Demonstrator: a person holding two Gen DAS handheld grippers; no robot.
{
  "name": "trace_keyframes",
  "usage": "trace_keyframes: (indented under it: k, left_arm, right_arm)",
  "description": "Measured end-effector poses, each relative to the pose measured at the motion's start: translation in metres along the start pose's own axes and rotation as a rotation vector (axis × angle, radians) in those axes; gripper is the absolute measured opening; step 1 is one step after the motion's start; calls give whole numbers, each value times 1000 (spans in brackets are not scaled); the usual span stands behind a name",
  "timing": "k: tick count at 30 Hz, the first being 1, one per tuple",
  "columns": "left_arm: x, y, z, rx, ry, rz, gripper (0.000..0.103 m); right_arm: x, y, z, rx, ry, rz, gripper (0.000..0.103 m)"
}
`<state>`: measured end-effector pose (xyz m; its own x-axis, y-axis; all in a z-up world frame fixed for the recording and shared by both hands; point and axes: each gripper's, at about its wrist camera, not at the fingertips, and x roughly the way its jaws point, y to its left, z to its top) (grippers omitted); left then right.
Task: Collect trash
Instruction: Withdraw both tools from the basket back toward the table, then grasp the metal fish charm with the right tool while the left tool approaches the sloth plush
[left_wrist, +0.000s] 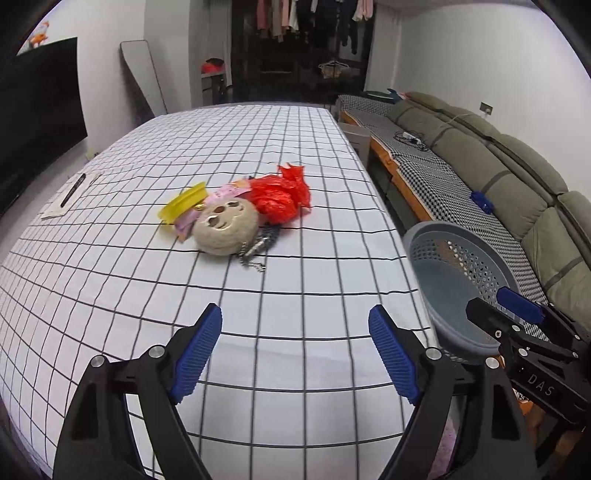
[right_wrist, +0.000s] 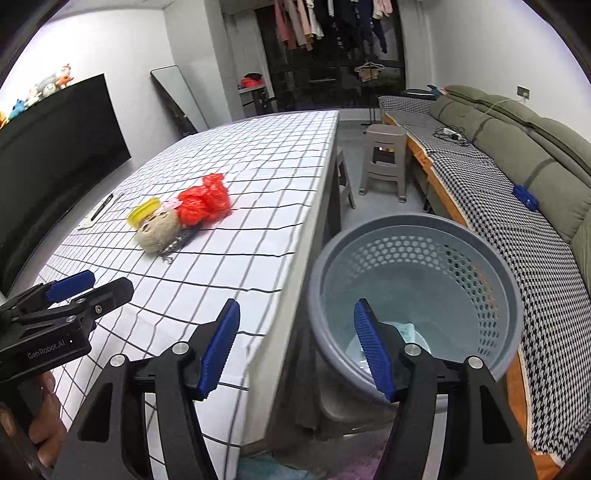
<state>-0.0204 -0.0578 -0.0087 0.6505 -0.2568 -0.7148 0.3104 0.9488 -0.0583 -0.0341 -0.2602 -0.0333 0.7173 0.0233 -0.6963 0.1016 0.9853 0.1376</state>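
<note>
1. Blue ribbed pads of the left hand-held gripper (left_wrist: 295, 354) are sitting closest to the lens, spread wide apart with nothing between them, just checked cloth showing through the gap.
2. Going left to right on the bench (left_wrist: 110, 295): a flat white card with a dark pen-like thing on it (left_wrist: 70, 195) is lying near the far left edge.
3. Next, the trash pile is sitting around the middle of the bench, well apart from both grippers. A yellow plastic piece (left_wrist: 183, 206) is leaning on the left side of it, with a pink wrapper (left_wrist: 221, 194) tucked behind.
4. A round beige plush head (left_wrist: 225, 229) is lying in front, touching the wrapper, with a small metal chain (left_wrist: 253, 260) trailing off toward the camera.
5. A crumpled red plastic bag (left_wrist: 282, 195) is resting just beside the plush, on its right.
6. Off the right edge of the bench, a grey perforated basket (right_wrist: 498, 295) is standing on the floor, with something pale lying at the bottom.
7. The right hand-held gripper (right_wrist: 295, 350) is hovering over the bench edge and the basket rim, jaws partly open and gripping nothing.
8. Further right, a green sofa (right_wrist: 535, 155) is running along the wall.
</note>
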Motion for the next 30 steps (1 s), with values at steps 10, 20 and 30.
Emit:
trace_keyframes:
  k: [10,20,30]
  left_arm:
    - [1,51,2,-108,-15,79,95]
    - [12,93,13,-133,-27,186,96]
    - [36,120,34,-114,-39,235,96]
  right_arm:
    - [24,25,10,-23,18,63,67]
    - [60,67,34,-101,48,97,69]
    - [104,103,64,-139,100,99,69]
